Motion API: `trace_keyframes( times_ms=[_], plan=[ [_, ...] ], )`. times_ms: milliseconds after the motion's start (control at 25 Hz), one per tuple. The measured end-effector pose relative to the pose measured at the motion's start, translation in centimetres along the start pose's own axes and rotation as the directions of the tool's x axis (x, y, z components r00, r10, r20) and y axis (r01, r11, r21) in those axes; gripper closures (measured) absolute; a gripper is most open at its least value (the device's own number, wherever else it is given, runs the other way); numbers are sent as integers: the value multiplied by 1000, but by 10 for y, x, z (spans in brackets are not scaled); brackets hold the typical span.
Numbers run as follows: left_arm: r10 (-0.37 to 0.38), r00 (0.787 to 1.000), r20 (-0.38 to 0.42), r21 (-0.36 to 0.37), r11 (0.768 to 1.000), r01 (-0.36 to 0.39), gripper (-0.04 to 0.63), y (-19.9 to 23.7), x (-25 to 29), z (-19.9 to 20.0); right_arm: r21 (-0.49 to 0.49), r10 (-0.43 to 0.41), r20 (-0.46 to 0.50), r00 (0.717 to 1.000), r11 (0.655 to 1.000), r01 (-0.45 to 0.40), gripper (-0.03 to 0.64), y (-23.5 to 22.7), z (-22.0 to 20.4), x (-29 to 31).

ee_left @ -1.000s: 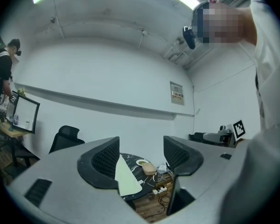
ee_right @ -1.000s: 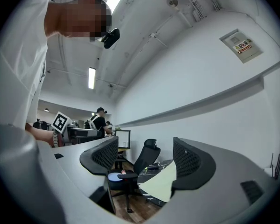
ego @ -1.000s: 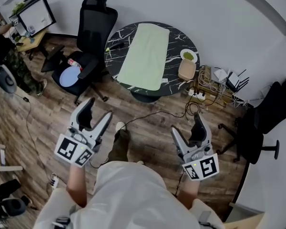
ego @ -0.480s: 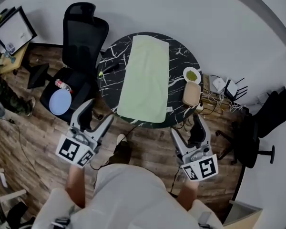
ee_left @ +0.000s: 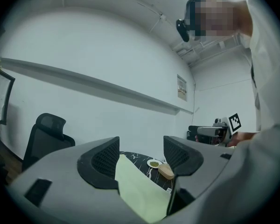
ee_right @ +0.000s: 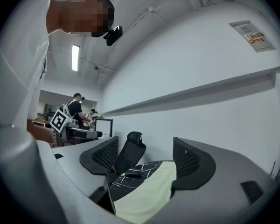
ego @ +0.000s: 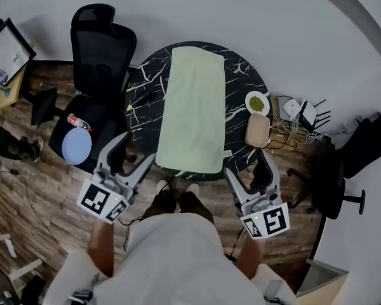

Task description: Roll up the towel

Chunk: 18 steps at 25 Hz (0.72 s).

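Closer now: the table has drawn nearer, and both grippers sit just short of its near edge. Left gripper point(ego: 132, 156) and right gripper point(ego: 249, 170) are spread and empty, flanking the towel's near end, likely to take its corners. Pale green towel point(ego: 193, 110) lies flat and unrolled, lengthwise across the round black marble table point(ego: 241, 81), its end overhanging the near edge.

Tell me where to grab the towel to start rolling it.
I'd take the towel by its near short edge, at both corners, coming from your side. It lies flat, long side running away from you, and that edge reaches the table's rim, so open jaws can probably close over it.
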<state>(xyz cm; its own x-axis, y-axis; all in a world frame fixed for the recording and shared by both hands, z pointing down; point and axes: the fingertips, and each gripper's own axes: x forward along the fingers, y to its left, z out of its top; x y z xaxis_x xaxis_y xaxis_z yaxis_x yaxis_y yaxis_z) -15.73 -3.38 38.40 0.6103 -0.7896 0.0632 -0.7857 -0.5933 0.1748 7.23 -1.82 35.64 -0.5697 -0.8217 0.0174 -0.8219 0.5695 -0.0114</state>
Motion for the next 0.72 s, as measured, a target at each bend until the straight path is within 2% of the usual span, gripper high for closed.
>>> trace_keyframes(
  times_ms=[160, 280, 360, 440, 480, 520, 560, 600, 640, 680, 720],
  plan=[
    [23, 999, -23, -7, 1000, -23, 316, -8, 8, -8, -17, 37, -21, 999, 999, -37, 290, -10, -6, 3],
    [45, 997, -62, 3, 999, -45, 316, -10, 16, -23, -102, 66, -115, 991, 992, -78, 290, -23, -32, 6],
    [42, 990, -136, 36, 999, -38, 316, -9, 23, -50, -174, 89, -261, 961, 975, -137, 291, -28, -76, 9],
    [4, 965, -263, 65, 998, 13, 316, -11, 26, -95, -212, 133, -418, 899, 948, -239, 291, -21, -132, 5],
    [-31, 938, -345, 76, 995, 61, 318, -15, 27, -124, -225, 163, -494, 854, 925, -307, 291, -14, -164, 1],
    [-72, 898, -434, 83, 989, 120, 368, -19, 26, -156, -235, 192, -570, 799, 894, -382, 293, -7, -197, -4],
    [-112, 844, -524, 91, 978, 186, 432, -23, 25, -188, -237, 213, -646, 732, 856, -459, 293, -1, -231, -11],
    [-141, 779, -611, 100, 962, 253, 448, -27, 22, -220, -226, 228, -717, 658, 817, -530, 293, 6, -264, -19],
    [-156, 705, -692, 112, 941, 319, 456, -30, 19, -252, -203, 239, -776, 584, 782, -590, 293, 11, -294, -28],
    [-157, 624, -765, 126, 914, 385, 446, -32, 15, -282, -174, 248, -820, 516, 750, -638, 292, 16, -320, -37],
    [-145, 545, -826, 142, 882, 449, 403, -32, 12, -308, -149, 253, -853, 456, 721, -677, 293, 19, -342, -45]
  ],
)
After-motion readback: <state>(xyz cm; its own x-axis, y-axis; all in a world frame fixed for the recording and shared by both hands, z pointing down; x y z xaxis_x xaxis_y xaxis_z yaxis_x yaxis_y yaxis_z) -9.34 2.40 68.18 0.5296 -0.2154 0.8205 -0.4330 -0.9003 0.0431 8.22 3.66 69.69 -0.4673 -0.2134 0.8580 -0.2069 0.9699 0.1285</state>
